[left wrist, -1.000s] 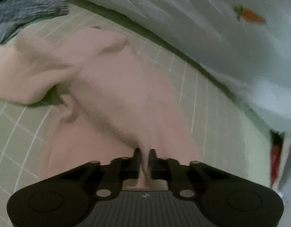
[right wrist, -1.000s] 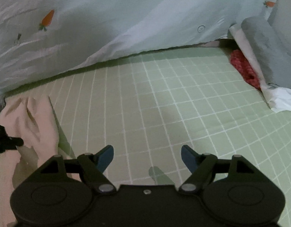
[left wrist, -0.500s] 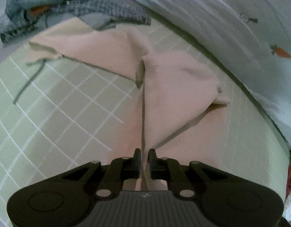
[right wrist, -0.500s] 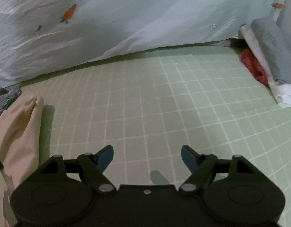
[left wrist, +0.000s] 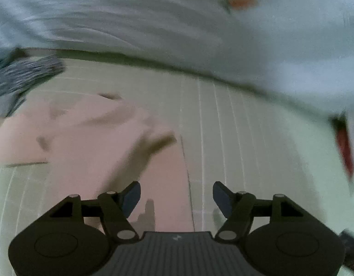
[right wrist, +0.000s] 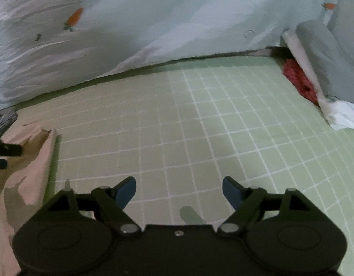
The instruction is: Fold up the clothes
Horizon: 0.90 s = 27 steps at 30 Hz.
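The left claw (left wrist: 176, 195) has just been opening and now stands wide, nothing between its jaws, above the pink garment (left wrist: 85, 151), which lies crumpled across the left and lower centre of the blurred left wrist view on the green checked sheet (left wrist: 246, 149). The right claw (right wrist: 179, 193) also stands wide and empty over bare sheet; the garment lies at that frame's left edge.

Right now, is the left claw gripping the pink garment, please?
No, the left claw is open, with the pink garment lying loose beneath it.
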Available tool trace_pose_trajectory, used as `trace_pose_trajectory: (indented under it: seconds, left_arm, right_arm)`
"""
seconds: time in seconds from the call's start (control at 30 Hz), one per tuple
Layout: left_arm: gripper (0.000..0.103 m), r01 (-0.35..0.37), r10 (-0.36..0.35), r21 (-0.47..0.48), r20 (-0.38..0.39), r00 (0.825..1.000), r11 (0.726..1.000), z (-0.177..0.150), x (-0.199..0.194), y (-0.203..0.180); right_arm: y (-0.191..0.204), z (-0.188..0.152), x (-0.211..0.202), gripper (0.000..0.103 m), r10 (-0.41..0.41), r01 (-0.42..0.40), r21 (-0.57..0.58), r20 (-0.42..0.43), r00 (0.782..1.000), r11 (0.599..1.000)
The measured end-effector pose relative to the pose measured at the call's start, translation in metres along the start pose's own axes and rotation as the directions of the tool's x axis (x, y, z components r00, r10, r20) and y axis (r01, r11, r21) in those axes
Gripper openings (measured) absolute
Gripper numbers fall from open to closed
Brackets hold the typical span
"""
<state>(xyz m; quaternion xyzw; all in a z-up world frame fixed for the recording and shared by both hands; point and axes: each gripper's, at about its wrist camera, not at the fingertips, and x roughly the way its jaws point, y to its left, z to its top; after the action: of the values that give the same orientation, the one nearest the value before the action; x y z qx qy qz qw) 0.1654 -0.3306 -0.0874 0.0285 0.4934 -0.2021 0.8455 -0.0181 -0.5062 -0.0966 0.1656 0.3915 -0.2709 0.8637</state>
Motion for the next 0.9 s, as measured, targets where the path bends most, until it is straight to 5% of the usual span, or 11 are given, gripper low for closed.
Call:
trace_pose_trajectory:
  seconds: [0.17, 0.23, 0.3, 0.53, 0.7, 0.8, 0.9]
  left_arm:
    - [0.069, -0.052, 0.057, 0.056, -0.107, 0.993, 0.997, -0.009, 0.039, -0.018]
    - [0.051, -0.06, 0.064, 0.042, -0.112, 0.992, 0.997, -0.013, 0.045, -0.011]
    - [0.009, -0.067, 0.065, -0.017, -0.103, 0.993, 0.998, -0.014, 0.042, 0.0]
    - [0.007, -0.004, 0.023, -0.272, 0.065, 0.998, 0.962, -0.018, -0.011, 0.065]
    - [0.005, -0.002, 0.127, -0.475, 0.23, 0.965, 0.88, -0.055, -0.083, 0.13]
    - [0.0, -0.082, 0.229, -0.555, 0.201, 0.953, 0.828, -0.078, -0.099, 0.165]
    - [0.0, -0.114, 0.239, -0.632, 0.116, 0.964, 0.766, -0.105, -0.102, 0.198]
  right_arm:
    - [-0.012, 0.001, 0.005, 0.084, -0.033, 0.033, 0.028, -0.023, 0.999, 0.999]
    - [-0.016, 0.001, 0.006, 0.084, -0.042, 0.043, 0.033, -0.031, 0.999, 0.999]
    - [-0.016, 0.001, 0.006, 0.084, -0.044, 0.045, 0.029, -0.036, 0.998, 0.999]
    - [-0.009, -0.006, -0.008, 0.084, -0.034, 0.034, -0.002, -0.027, 0.999, 0.999]
    - [0.002, -0.022, -0.025, 0.084, -0.026, 0.025, -0.032, -0.032, 0.999, 0.999]
    - [0.011, -0.032, -0.033, 0.084, -0.015, 0.013, -0.047, -0.045, 0.999, 0.999]
    - [0.024, -0.039, -0.038, 0.084, 0.0, -0.004, -0.063, -0.061, 0.998, 0.998]
